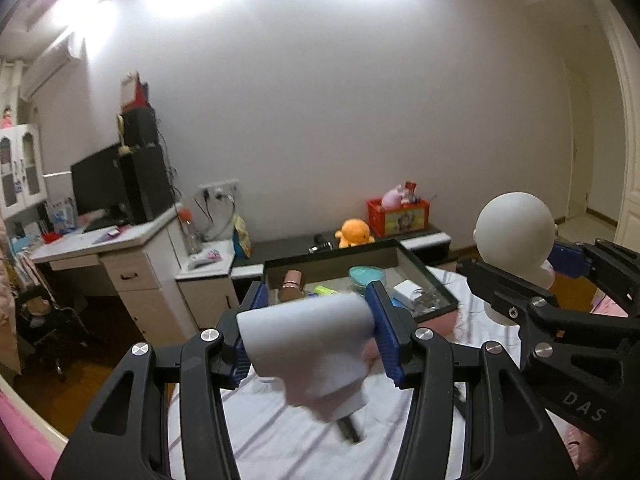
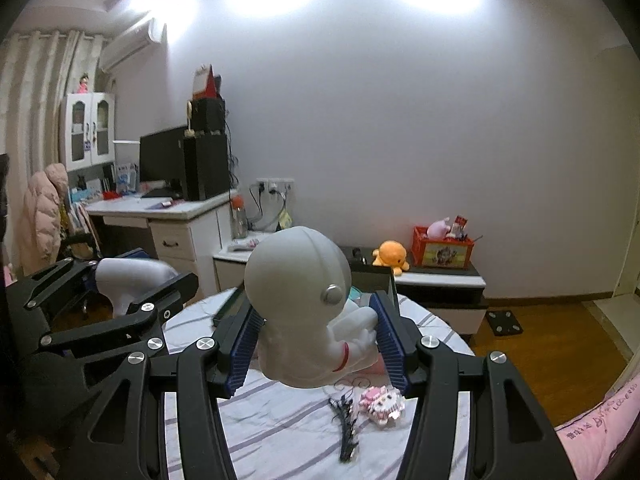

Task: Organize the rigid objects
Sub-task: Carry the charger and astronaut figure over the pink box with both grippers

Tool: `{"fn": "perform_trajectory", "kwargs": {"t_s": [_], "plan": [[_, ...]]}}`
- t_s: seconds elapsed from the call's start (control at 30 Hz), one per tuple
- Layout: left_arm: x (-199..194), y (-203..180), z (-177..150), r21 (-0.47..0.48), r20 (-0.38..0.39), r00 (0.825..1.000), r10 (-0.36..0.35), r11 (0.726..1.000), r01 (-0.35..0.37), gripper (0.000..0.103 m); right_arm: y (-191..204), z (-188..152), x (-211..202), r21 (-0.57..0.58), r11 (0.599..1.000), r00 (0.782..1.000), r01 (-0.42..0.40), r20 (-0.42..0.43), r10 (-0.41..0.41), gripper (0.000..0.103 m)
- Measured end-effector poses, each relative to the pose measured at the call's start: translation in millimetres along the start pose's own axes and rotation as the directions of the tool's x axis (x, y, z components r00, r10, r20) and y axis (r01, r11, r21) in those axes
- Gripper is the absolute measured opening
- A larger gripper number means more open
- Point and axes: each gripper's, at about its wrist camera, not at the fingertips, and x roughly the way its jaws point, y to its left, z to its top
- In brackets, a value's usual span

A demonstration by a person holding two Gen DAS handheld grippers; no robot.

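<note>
My left gripper (image 1: 316,332) is shut on a white hair dryer (image 1: 308,344) and holds it above the striped bedsheet. It also shows in the right wrist view (image 2: 132,280). My right gripper (image 2: 316,344) is shut on a white astronaut figure (image 2: 308,300), lifted above the bed. The figure's round head shows in the left wrist view (image 1: 514,224). A dark open tray (image 1: 444,292) lies ahead on the bed and holds a pink cylinder (image 1: 292,284), a teal round tin (image 1: 366,276) and other small items.
A pink bead toy (image 2: 380,402) and a dark hair clip (image 2: 346,428) lie on the sheet below the right gripper. A white desk (image 1: 132,240) with a monitor stands left. A low cabinet (image 2: 440,280) holds an orange plush (image 2: 390,256) and a red crate (image 2: 442,248).
</note>
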Motion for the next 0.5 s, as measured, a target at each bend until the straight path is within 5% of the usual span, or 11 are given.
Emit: {"fn": "perform_trajectory", "kwargs": {"t_s": [0.2, 0.33, 0.5], "plan": [[95.4, 0.4, 7.9, -0.011, -0.107, 0.994, -0.025, 1.000, 0.024, 0.041, -13.2, 1.8, 80.8, -0.009, 1.000, 0.994, -0.007, -0.107, 0.006, 0.057], [172.9, 0.9, -12.8, -0.045, -0.250, 0.966, -0.060, 0.998, 0.050, 0.040, -23.3, -4.5, 141.2, -0.002, 1.000, 0.981, -0.002, -0.193, 0.002, 0.056], [195.3, 8.7, -33.0, -0.122, -0.273, 0.956, -0.109, 0.989, 0.078, 0.043, -31.8, -24.5, 193.9, 0.004, 1.000, 0.957, -0.002, -0.291, 0.003, 0.056]]}}
